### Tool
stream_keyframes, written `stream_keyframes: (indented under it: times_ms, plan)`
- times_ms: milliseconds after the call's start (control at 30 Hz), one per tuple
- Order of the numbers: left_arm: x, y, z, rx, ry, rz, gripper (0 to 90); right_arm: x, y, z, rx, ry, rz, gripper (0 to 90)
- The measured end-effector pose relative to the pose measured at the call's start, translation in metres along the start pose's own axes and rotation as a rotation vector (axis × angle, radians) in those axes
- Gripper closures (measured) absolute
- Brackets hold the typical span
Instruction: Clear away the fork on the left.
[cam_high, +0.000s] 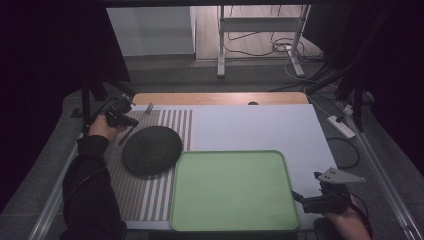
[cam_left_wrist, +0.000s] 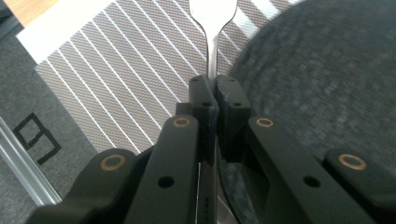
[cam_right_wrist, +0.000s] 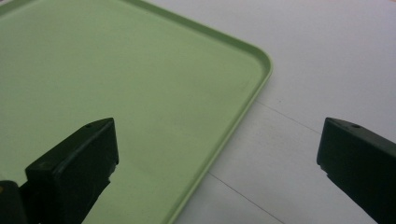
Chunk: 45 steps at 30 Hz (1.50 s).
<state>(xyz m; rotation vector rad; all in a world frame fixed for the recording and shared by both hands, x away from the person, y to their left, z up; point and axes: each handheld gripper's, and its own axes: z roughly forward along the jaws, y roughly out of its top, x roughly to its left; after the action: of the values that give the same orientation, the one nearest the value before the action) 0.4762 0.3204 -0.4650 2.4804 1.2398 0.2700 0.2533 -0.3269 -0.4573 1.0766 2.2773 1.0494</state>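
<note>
One piece of cutlery is in hand: the left tongs (cam_left_wrist: 214, 88) are closed tight on the thin metal handle of a utensil (cam_left_wrist: 212, 18), probably a fork or spoon, though its head runs out of the top of the left gripper view. It hangs over the striped mat (cam_left_wrist: 121, 60), just beside the rim of the dark round mat (cam_left_wrist: 317, 79). In the high view the left tongs (cam_high: 131, 119) sit at the far left corner of the striped mat (cam_high: 150, 195), with the utensil (cam_high: 126, 136) slanting down toward the round mat (cam_high: 152, 150).

The pick-up looks done; setting the utensil down is left, and nothing lies on the green tray (cam_high: 234, 192) yet.

The right tongs (cam_high: 299, 199) wait wide open, holding nothing, at the tray's near right corner; in the right gripper view they (cam_right_wrist: 217, 154) straddle the tray's raised edge (cam_right_wrist: 219, 140).

Room is generous: the white tabletop (cam_high: 260, 125) beyond the tray is bare. The things to mind seem to be the tray's lip and the round mat's rim close by the left tongs.
</note>
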Motion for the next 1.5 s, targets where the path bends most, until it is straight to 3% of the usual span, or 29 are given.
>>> stream_keyframes:
  times_ms: [100,300,333,400,433,500,533,567,667,767,800,833,900,933,1033,1067,1233,1500]
  plan:
    - [-0.005,0.000,-0.005,0.003,-0.005,0.012,85.7,0.000,0.000,0.000,0.001,0.001,-0.002,0.0]
    - [-0.029,-0.001,-0.015,-0.001,-0.032,0.029,85.7,0.001,0.000,0.000,0.000,0.001,-0.007,0.0]
    - [-0.040,0.000,-0.016,0.012,-0.042,0.032,85.7,0.001,0.000,0.000,0.002,-0.001,-0.009,0.0]
    - [-0.046,0.001,-0.016,0.018,-0.043,0.027,85.6,0.001,0.000,0.000,0.003,-0.001,-0.011,0.0]
    - [-0.058,0.002,-0.017,0.025,-0.052,0.046,85.6,0.001,0.000,0.000,0.004,-0.001,-0.013,0.0]
    - [-0.064,0.002,-0.018,0.023,-0.060,0.054,85.6,0.001,0.000,0.000,0.004,-0.001,-0.013,0.0]
    - [-0.075,0.004,-0.017,0.026,-0.081,0.061,85.6,0.002,0.000,0.000,0.004,0.000,-0.015,0.0]
    - [-0.075,0.004,-0.017,0.026,-0.081,0.061,85.6,0.002,0.000,0.000,0.004,0.000,-0.015,0.0]
    - [-0.094,0.006,-0.016,0.036,-0.100,0.086,85.6,0.002,0.000,0.001,0.004,0.001,-0.016,0.0]
    - [-0.114,0.008,-0.013,0.045,-0.119,0.108,85.6,0.002,0.000,0.001,0.004,0.002,-0.019,0.0]
    - [-0.127,0.010,-0.012,0.048,-0.134,0.121,85.6,0.002,0.000,0.001,0.003,0.000,-0.021,0.0]
    - [-0.127,0.010,-0.012,0.048,-0.134,0.121,85.6,0.002,0.000,0.001,0.003,0.000,-0.021,0.0]
    - [-0.147,0.011,-0.008,0.066,-0.136,0.132,85.6,0.002,0.000,0.001,0.006,-0.001,-0.026,0.0]
    - [-0.147,0.011,-0.008,0.066,-0.136,0.132,85.6,0.002,0.000,0.001,0.006,-0.001,-0.026,0.0]
    - [-0.171,0.012,-0.005,0.076,-0.144,0.144,85.5,0.002,0.000,0.001,0.006,-0.001,-0.028,0.0]
    - [-0.171,0.012,-0.005,0.076,-0.144,0.144,85.5,0.002,0.000,0.001,0.006,-0.001,-0.028,0.0]
    - [-0.204,0.013,-0.002,0.100,-0.178,0.157,85.5,0.003,0.000,0.001,0.004,0.001,-0.029,0.0]
    - [-0.236,0.017,0.004,0.130,-0.211,0.176,85.5,0.004,0.001,0.001,0.004,0.001,-0.037,0.0]
